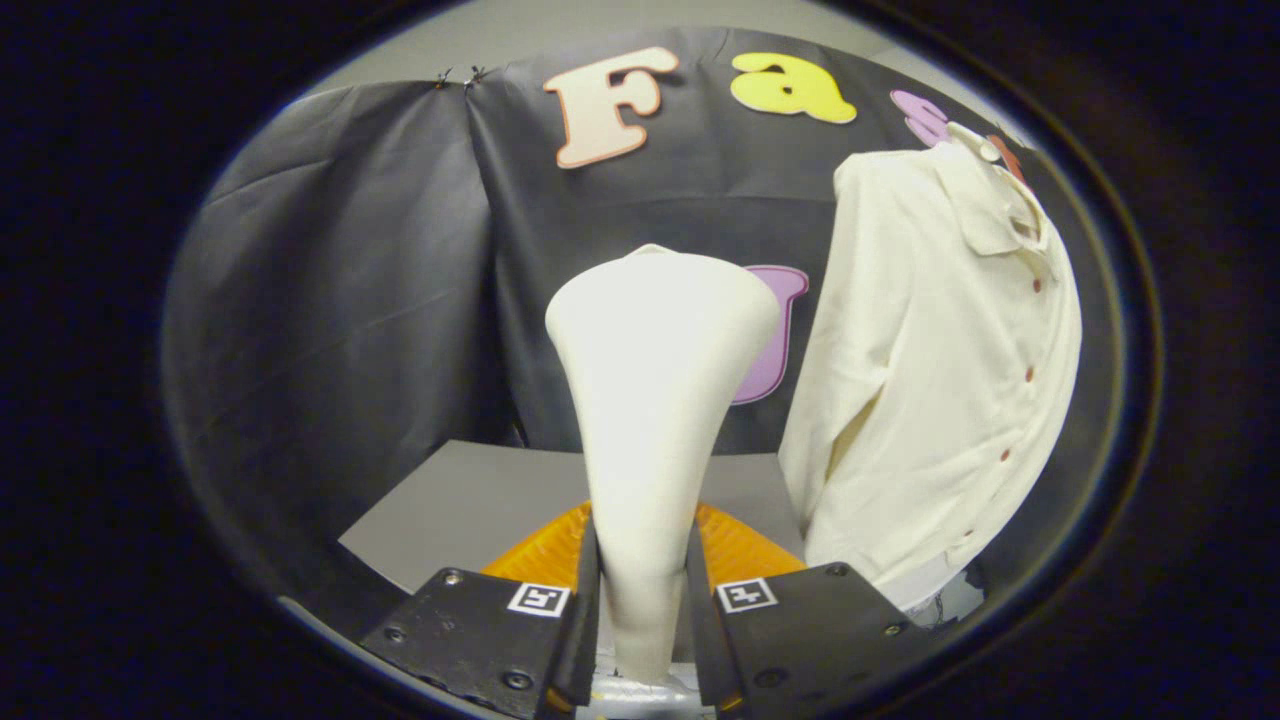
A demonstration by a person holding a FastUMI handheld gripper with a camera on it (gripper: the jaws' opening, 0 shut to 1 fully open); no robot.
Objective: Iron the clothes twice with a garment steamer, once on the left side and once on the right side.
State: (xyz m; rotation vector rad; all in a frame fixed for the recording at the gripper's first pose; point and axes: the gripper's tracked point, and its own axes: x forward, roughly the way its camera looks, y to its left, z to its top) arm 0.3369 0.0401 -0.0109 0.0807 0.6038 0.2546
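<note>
While clamped by both fingers of gripper (643, 610), steamer (655, 400) could twist or miss far-right shirt (930, 380).

The garment steamer (655, 400) looks like smooth, matt cream plastic, its flared head free of shine, the narrow handle pressed between both fingers of the gripper (642, 610). Those finger plates look like hard matt plastic or painted metal, I cannot tell which, set with small glossy screw heads and flat paper-like square markers. Just behind the steamer's handle sits an orange base (735, 550) of translucent, ribbed, glossy plastic. To the right of the steamer hangs a shirt (930, 380) of soft, matt woven cloth, lightly creased, with small glossy buttons. Behind the steamer a grey tabletop (470, 500) is smooth and matt, and the backdrop (350, 300) is dark wrinkled cloth with a faint sheen.
</note>
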